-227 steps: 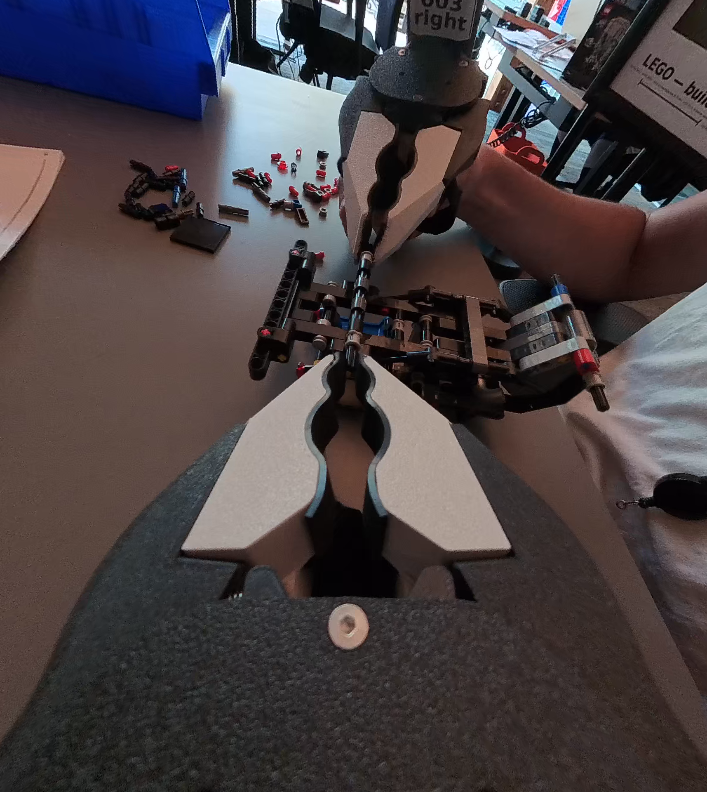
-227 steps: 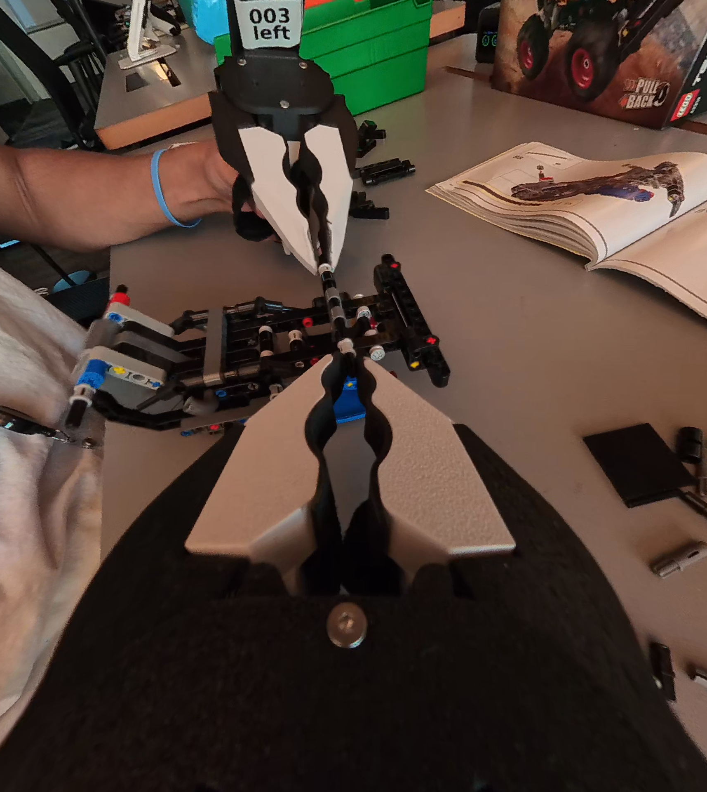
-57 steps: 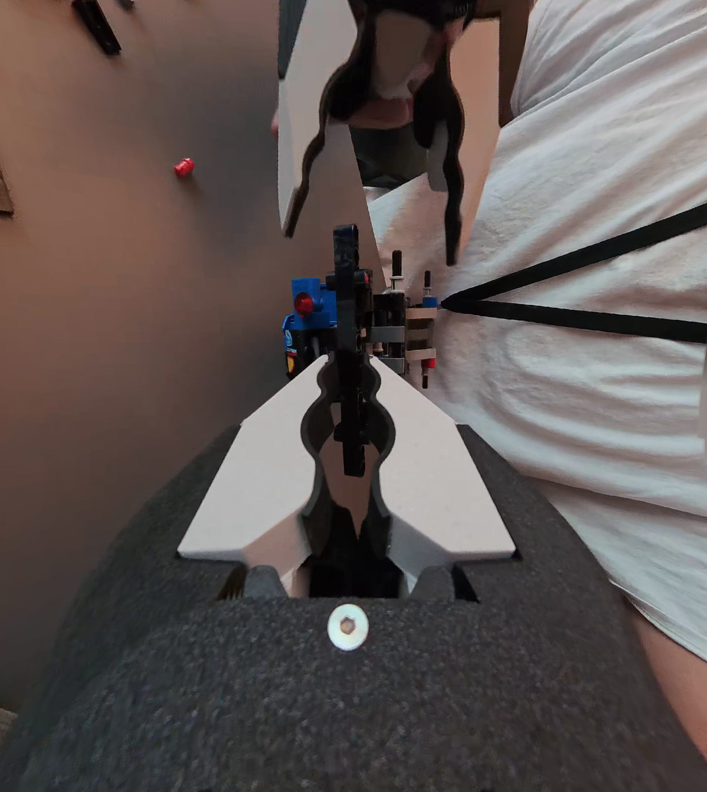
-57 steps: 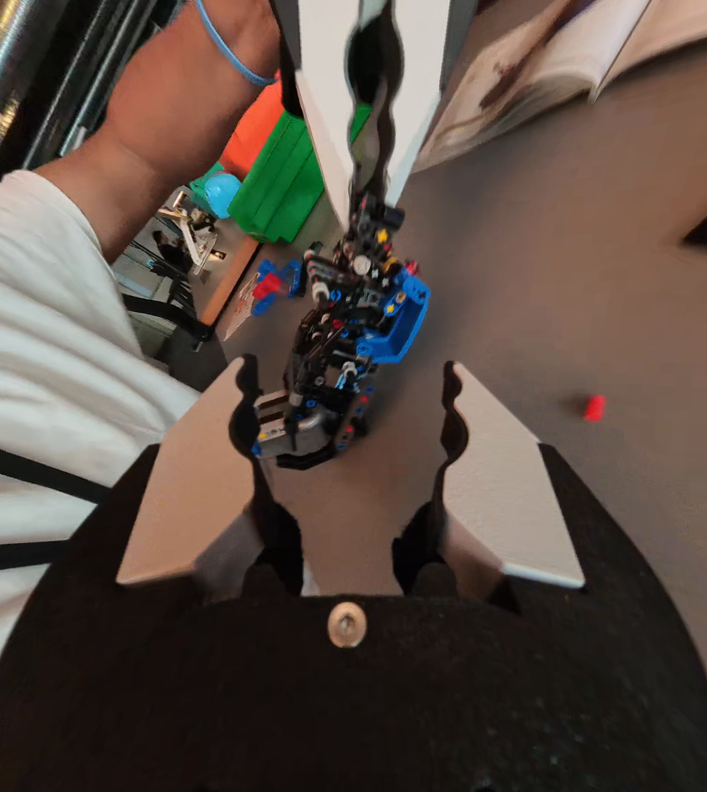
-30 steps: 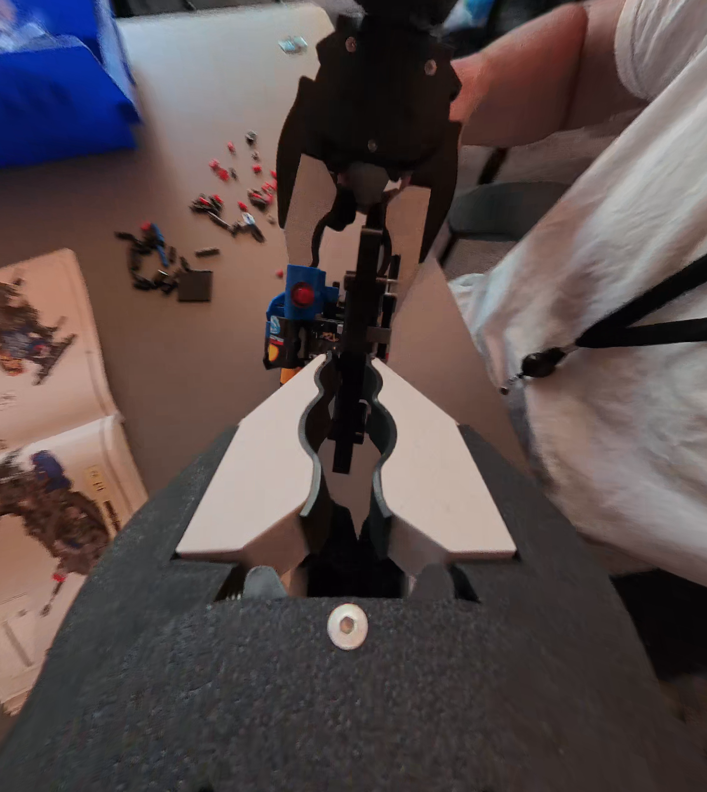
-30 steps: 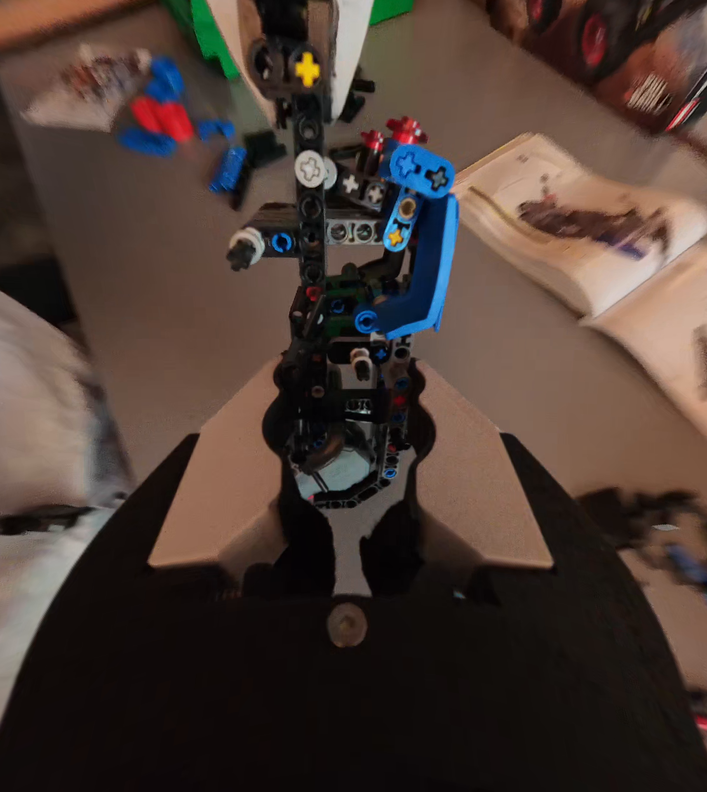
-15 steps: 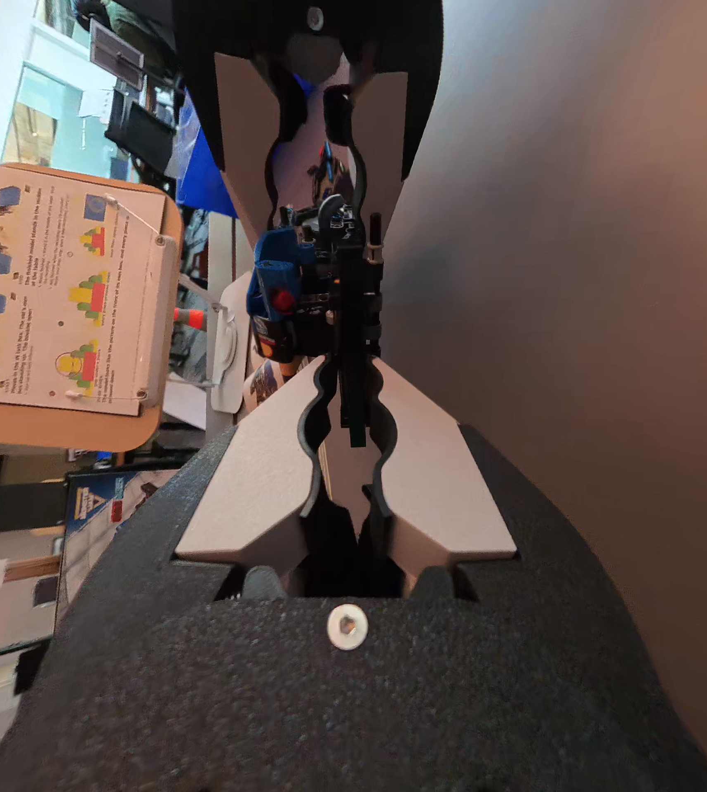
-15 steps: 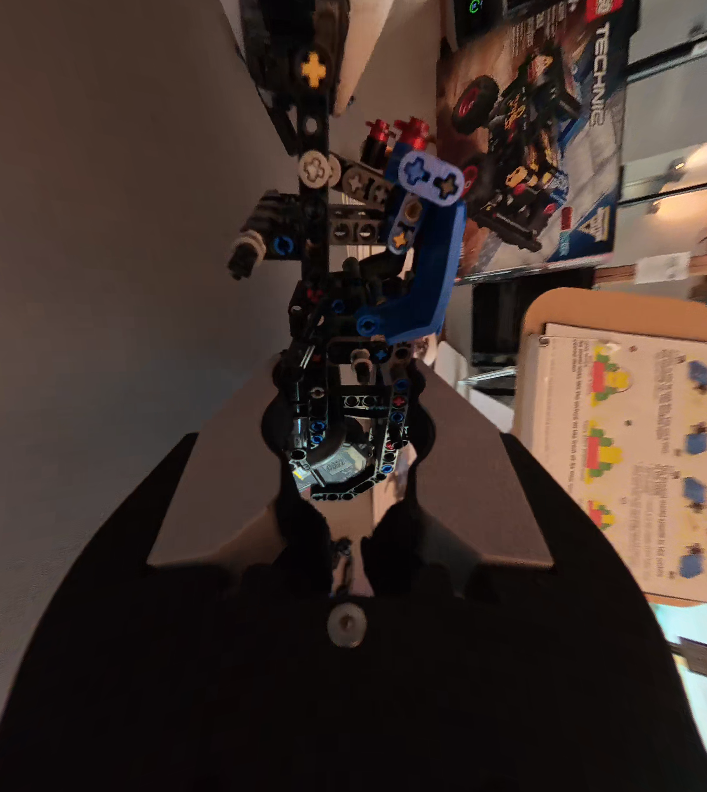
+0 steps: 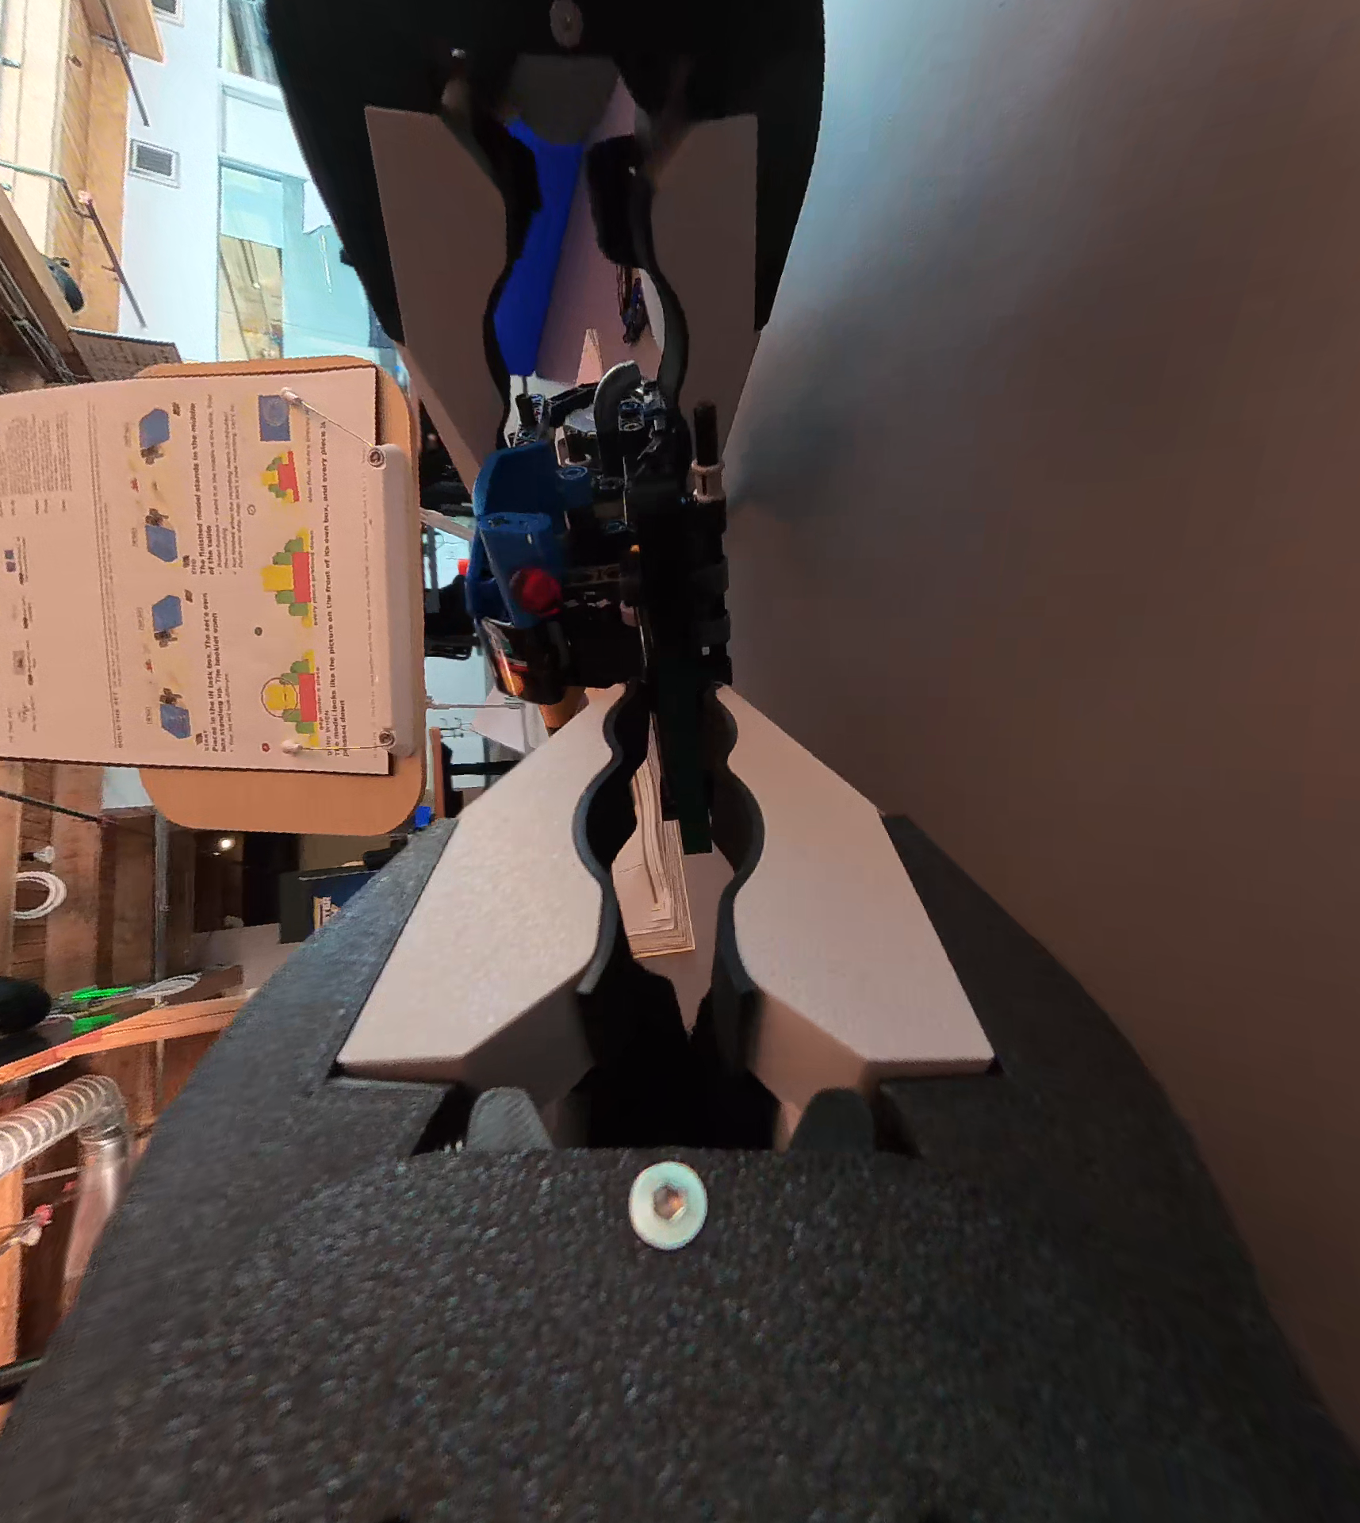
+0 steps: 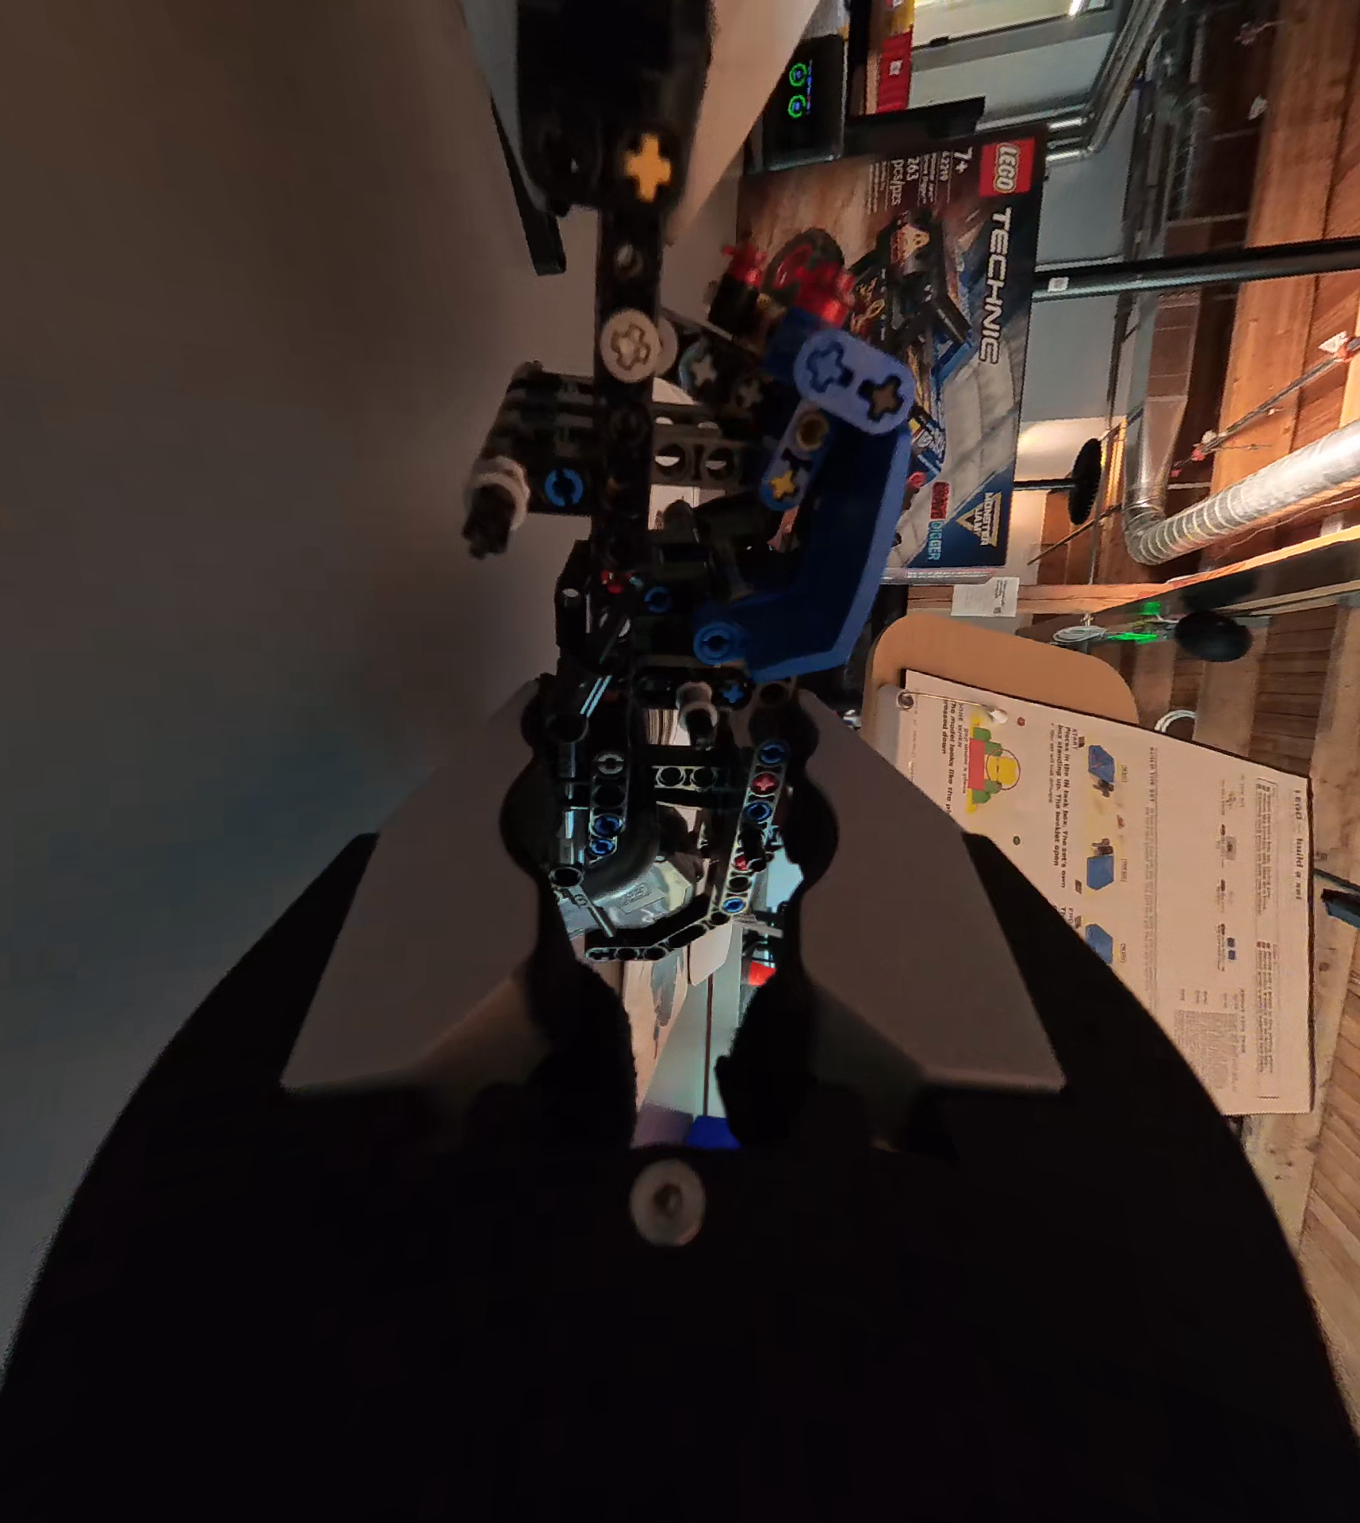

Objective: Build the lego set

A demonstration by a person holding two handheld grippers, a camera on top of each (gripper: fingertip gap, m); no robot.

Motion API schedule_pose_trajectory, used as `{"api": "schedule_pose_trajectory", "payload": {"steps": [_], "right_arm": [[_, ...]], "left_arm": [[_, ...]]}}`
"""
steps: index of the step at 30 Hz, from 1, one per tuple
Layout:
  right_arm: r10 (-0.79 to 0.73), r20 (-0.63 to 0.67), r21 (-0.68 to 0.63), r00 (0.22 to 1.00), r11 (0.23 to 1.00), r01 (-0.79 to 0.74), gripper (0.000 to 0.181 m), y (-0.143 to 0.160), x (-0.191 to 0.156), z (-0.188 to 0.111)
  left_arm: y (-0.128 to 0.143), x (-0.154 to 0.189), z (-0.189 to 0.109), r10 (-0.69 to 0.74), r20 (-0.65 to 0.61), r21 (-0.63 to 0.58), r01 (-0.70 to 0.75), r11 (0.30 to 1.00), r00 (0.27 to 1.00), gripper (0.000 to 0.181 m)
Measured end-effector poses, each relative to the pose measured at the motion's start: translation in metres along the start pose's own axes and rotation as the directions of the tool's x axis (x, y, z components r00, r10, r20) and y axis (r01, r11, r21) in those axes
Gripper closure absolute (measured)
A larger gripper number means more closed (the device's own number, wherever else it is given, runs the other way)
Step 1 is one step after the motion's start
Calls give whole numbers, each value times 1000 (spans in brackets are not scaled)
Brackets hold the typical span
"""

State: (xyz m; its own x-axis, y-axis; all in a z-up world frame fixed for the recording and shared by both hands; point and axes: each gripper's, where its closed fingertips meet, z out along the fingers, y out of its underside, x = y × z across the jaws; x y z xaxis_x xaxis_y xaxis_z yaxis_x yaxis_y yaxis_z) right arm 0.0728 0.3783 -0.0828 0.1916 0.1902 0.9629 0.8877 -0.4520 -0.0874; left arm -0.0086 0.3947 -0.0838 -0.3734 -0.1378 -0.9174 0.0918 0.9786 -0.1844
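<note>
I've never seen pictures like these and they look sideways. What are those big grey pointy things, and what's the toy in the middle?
Those grey pointy things are claws, tools a person squeezes, one in each hand. Each claw has a camera looking along its fingers, so one picture comes from each, and both are tilted sideways now. The left claw pinches a thin black beam at one end of the half-built lego model. The right claw grips the model's other end, the black frame. The model has a curved blue piece. The plain brownish surface is the table. Behind stand a sheet of picture instructions and the set's box.
</note>
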Motion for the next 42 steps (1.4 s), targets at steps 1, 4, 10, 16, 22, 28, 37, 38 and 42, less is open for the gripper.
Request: {"api": "schedule_pose_trajectory", "payload": {"steps": [1, 4, 10, 16, 22, 28, 37, 38, 42], "right_arm": [[6, -6, 2, 1000, 1000, -6, 130, 0, -1, 0], [11, -17, 4, 1000, 1000, -11, 129, 0, -4, -1], [38, -16, -14, 999, 999, -39, 117, 5, -10, -3], [87, 58, 30, 994, 996, -89, 104, -5, -23, -29], [564, 332, 73, 756, 784, -616, 105, -30, -15, -74], [865, 389, -45, 319, 363, -931, 115, -46, -6, -69], [958, 265, -158, 112, 157, -975, 128, -62, -26, -56], [958, 268, -157, 106, 152, -976, 130, -63, -27, -55], [961, 254, -144, 109, 149, -978, 131, -65, -27, -54]], "left_arm": [[0, 1, 0, 14, 10, -2, -14, 1000, 1000, 171], [-2, 3, -1, 31, 29, -3, -31, 1000, 999, 170], [-4, 6, -1, 47, 52, -24, -46, 999, 998, 170], [-8, 16, -3, 123, 67, -36, -121, 992, 990, 169], [-10, 27, -4, 174, 94, -51, -169, 984, 980, 169], [-7, 34, -5, 170, 94, -73, -163, 984, 981, 168], [-9, 36, -6, 163, 102, -75, -156, 985, 981, 168], [-8, 37, -6, 162, 98, -78, -155, 985, 982, 168], [-6, 37, -7, 157, 89, -72, -151, 986, 984, 167]]}}
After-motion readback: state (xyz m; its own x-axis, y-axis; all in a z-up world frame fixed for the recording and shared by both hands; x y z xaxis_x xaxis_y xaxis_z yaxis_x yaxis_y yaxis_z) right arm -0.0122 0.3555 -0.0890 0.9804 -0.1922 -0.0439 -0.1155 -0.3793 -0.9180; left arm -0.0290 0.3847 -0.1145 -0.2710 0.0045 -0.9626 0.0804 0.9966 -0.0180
